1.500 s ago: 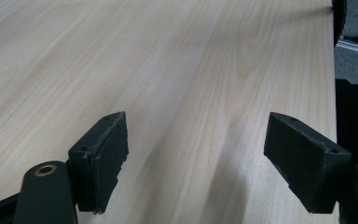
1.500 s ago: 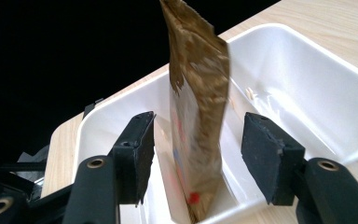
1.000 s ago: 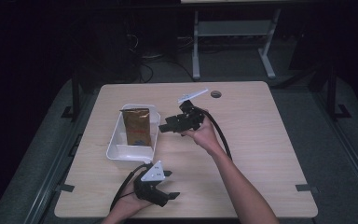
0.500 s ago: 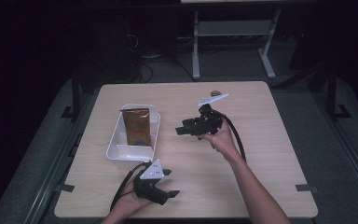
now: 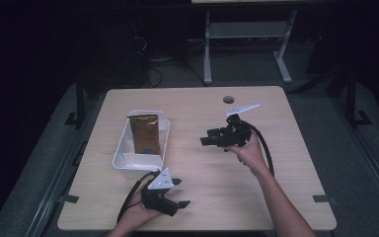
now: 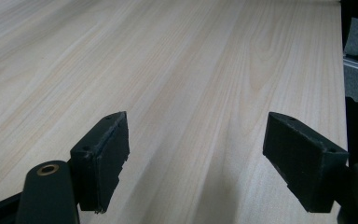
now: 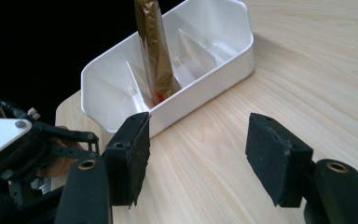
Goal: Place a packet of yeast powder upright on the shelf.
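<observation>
At nine o'clock on the bench (image 5: pixel 276 103), a white divided bin (image 5: pixel 123 165) holds one brown-gold packet (image 5: pixel 145 133), upright in a middle compartment. Judged light, thin and crushable; best gripped across its top edge. Right tool (image 5: pixel 208 138) empty, jaws wide. Left tool (image 5: pixel 177 192) empty, jaws wide, at six o'clock.

On the pale wooden table (image 5: pixel 276 187): white plastic divided bin (image 5: pixel 123 160) at left, gold-brown foil pouch (image 5: pixel 145 133) upright in its middle compartment; right gripper (image 5: pixel 212 139) well right of it, left gripper (image 5: pixel 177 193) near the front edge.
</observation>
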The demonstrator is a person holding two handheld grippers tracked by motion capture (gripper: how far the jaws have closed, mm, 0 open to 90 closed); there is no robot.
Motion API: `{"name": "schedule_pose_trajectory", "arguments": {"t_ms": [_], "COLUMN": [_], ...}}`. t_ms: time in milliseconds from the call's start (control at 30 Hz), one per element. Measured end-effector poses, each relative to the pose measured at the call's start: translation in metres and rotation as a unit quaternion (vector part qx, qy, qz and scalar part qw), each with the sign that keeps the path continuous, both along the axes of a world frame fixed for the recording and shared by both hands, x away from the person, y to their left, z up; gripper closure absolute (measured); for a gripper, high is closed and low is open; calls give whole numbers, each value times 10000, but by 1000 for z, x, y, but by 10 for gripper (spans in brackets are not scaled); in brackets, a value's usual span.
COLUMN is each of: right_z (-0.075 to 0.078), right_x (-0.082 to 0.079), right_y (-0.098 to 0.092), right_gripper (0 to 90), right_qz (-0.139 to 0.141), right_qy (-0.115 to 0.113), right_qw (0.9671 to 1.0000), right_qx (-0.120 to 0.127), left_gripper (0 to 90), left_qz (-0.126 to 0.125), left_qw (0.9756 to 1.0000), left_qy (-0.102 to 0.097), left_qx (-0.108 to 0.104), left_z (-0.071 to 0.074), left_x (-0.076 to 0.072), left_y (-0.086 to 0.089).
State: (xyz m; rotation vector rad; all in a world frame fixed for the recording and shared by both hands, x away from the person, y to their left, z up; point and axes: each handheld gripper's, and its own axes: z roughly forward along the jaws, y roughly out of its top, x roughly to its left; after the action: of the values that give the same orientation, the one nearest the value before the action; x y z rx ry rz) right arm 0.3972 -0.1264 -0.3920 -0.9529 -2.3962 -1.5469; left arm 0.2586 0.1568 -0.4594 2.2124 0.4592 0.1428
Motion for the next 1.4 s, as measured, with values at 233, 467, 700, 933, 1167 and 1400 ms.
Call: {"name": "schedule_pose_trajectory", "arguments": {"t_ms": [233,467,700,933,1167,1400], "right_z": [-4,-6,-9,-13,-17,-23], "right_x": [-8,-13,-18,-24,-36,-45], "right_y": [-14,-26,-40,-49,-66,-78], "right_gripper": [391,391,385,386,384,382], "right_qz": [-42,-128,-189,-223,-305,-367], "right_qy": [14,30,55,79,117,154], "right_qw": [10000,9999,9998,9997,9995,9992], "right_qx": [-46,-19,11,23,7,-34], "left_gripper": [222,222,222,222,221,219], "left_qz": [13,34,62,49,55,85], "left_qw": [10000,10000,10000,10000,10000,9999], "left_qy": [-2,29,20,41,53,38], "left_qx": [-16,-13,-33,-29,-30,-85], "left_z": [0,-1,-1,-2,-2,-2], "left_x": [0,2,3,4,4,4], "left_y": [0,1,1,-1,-1,-1]}}
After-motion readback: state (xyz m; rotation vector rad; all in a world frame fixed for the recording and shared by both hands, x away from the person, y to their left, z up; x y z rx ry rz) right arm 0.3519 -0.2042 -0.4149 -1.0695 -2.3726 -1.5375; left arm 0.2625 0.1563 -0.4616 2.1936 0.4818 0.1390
